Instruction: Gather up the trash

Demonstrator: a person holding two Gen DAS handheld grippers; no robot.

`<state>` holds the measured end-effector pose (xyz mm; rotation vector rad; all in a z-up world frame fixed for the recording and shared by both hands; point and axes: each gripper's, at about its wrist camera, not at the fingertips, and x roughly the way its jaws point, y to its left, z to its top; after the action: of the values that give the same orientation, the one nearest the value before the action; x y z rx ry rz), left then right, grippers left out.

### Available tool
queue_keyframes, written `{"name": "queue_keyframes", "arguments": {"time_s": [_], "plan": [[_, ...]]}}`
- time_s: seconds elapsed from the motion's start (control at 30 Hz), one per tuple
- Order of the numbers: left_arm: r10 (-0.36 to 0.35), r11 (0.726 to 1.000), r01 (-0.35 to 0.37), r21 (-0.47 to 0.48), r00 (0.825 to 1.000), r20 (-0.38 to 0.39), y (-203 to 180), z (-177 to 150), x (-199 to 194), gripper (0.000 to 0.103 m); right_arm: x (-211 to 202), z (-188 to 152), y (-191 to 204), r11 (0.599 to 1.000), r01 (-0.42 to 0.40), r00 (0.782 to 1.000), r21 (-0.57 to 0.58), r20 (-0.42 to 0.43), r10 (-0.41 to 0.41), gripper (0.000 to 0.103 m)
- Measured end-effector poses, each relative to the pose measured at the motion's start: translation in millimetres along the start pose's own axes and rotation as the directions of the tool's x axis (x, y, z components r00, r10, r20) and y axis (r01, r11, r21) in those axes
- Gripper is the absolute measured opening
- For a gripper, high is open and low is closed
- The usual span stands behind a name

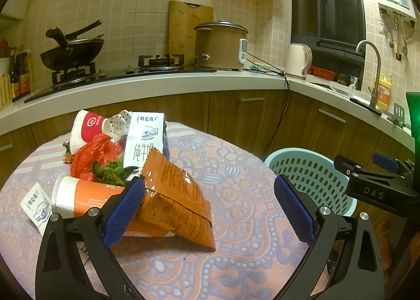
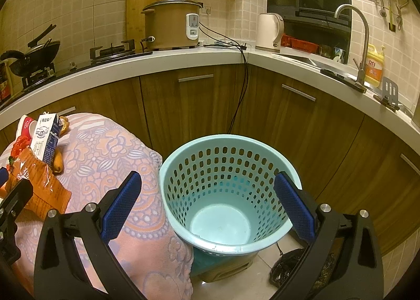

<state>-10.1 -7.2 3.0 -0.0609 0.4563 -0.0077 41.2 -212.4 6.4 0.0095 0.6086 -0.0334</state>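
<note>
Blue-padded left gripper point(image 1: 208, 212) spread wide, left pad against orange snack bag point(image 1: 174, 196) on the cloth-covered bench point(image 1: 236, 260); nothing pinched. Right gripper point(image 2: 207, 206) also spread, empty, hovering over the empty teal basket point(image 2: 223, 147) just beside the bench. Step, as judged: first pickup. Next move calls for closing on the bag, then carrying it right. Legible: milk carton point(image 1: 145, 138) reads "特仑苏", "纯牛奶"; right gripper body marked "DAS".

Left gripper point(image 1: 208, 210) gapes wide over the tablecloth point(image 1: 236, 260), its left pad against an orange packet point(image 1: 178, 203); bin point(image 1: 312, 174) beyond.
</note>
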Motion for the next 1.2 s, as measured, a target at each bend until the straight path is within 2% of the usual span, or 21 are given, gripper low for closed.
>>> {"name": "queue_keyframes", "arguments": {"time_s": [0.1, 0.37, 0.53, 0.63, 0.73, 0.8, 0.83, 0.87, 0.97, 1.03, 1.13, 1.2], "plan": [[0.002, 1.0, -0.002, 0.0, 1.0, 0.0, 1, 0, 0, 0.095, -1, 0, 1, 1.0, -0.002, 1.0, 0.003, 0.024, 0.002, 0.096], [0.023, 1.0, -0.023, -0.009, 1.0, 0.005, 10, 0, -3, 0.095, -4, 0, 2, 1.0, -0.012, 1.0, 0.0, 0.021, 0.012, 0.096], [0.053, 0.997, -0.052, -0.06, 0.998, 0.015, 24, -1, -29, 0.095, -13, 0, 14, 0.998, -0.05, 0.998, -0.035, 0.034, 0.051, 0.096], [0.104, 0.989, -0.103, -0.104, 0.995, 0.008, 48, 0, -49, 0.095, -18, 0, 28, 0.991, -0.118, 0.992, -0.069, 0.026, 0.12, 0.083], [0.167, 0.974, -0.167, -0.155, 0.986, -0.007, 78, 6, -67, 0.095, -24, -1, 49, 0.966, -0.234, 0.971, -0.112, 0.018, 0.238, 0.063], [0.195, 0.964, -0.196, -0.179, 0.981, -0.02, 96, 10, -74, 0.095, -30, -3, 62, 0.945, -0.299, 0.952, -0.128, 0.033, 0.306, 0.056], [0.208, 0.956, -0.213, -0.201, 0.977, -0.042, 111, 11, -77, 0.095, -34, -4, 72, 0.931, -0.333, 0.939, -0.149, 0.044, 0.342, 0.056], [0.208, 0.953, -0.215, -0.212, 0.977, -0.055, 117, 12, -78, 0.095, -32, -5, 84, 0.922, -0.333, 0.937, -0.197, 0.037, 0.347, 0.056], [0.226, 0.939, -0.243, -0.244, 0.969, -0.097, 144, 10, -82, 0.093, -43, -3, 108, 0.869, -0.441, 0.893, -0.223, -0.01, 0.45, 0.056], [0.225, 0.932, -0.251, -0.262, 0.966, -0.126, 152, 7, -80, 0.091, -46, 0, 123, 0.842, -0.478, 0.874, -0.248, -0.036, 0.485, 0.056], [0.182, 0.932, -0.22, -0.29, 0.972, -0.151, 159, 4, -76, 0.087, -46, 0, 150, 0.807, -0.513, 0.854, -0.293, -0.076, 0.515, 0.056], [0.154, 0.935, -0.197, -0.293, 0.974, -0.165, 149, 5, -71, 0.087, -40, -1, 161, 0.785, -0.54, 0.839, -0.302, -0.121, 0.531, 0.056]]}}
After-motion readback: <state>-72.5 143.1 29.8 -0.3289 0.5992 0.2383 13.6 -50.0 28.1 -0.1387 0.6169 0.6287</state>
